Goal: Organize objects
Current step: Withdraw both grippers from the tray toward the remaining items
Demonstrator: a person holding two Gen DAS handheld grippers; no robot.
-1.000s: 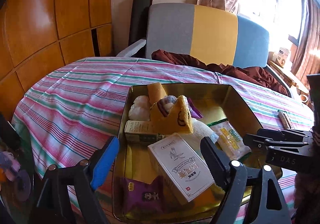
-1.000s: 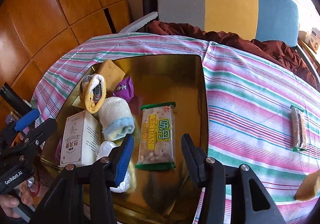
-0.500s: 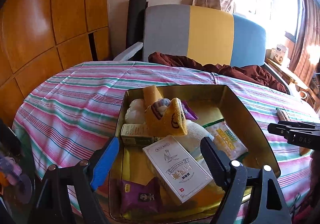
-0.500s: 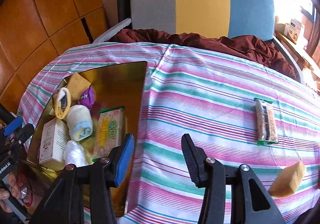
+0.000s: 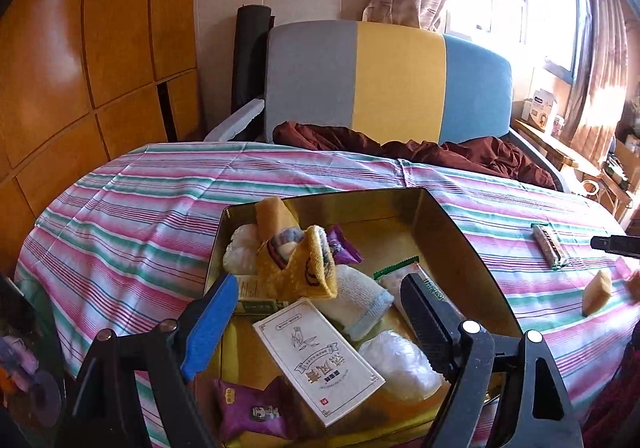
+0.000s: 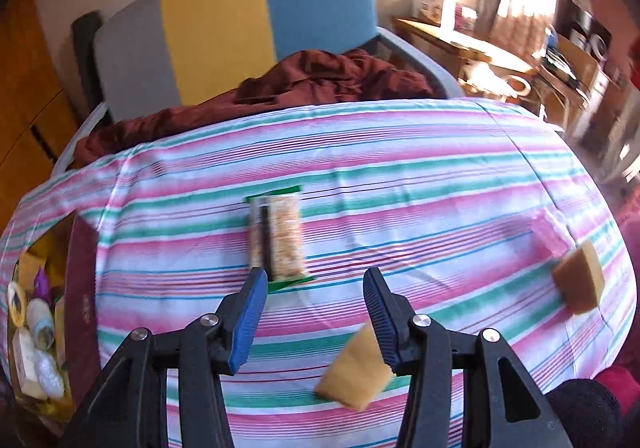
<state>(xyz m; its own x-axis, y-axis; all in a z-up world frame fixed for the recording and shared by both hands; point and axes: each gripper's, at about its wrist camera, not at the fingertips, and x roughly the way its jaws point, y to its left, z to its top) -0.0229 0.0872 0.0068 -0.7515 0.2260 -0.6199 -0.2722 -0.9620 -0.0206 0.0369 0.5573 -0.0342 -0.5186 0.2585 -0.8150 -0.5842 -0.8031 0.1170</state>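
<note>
A gold tin on the striped tablecloth holds a white card box, a yellow sock, a rolled white towel, purple packets and other small items. My left gripper hovers open over the tin's near end with nothing between its fingers. My right gripper is over the bare cloth to the right of the tin, and its jaws are opening. A snack bar lies just beyond its left finger. A yellow sponge lies on the cloth below its right finger, not gripped.
A second sponge and a pink packet lie near the table's right edge. A grey, yellow and blue chair with a brown cloth stands behind the table. Wood panelling is at the left, a cluttered desk at the right.
My right gripper swung from over the tin to the right, over the cloth by the snack bar and sponges, and its jaws widened. The left gripper rose slightly and stayed open.
</note>
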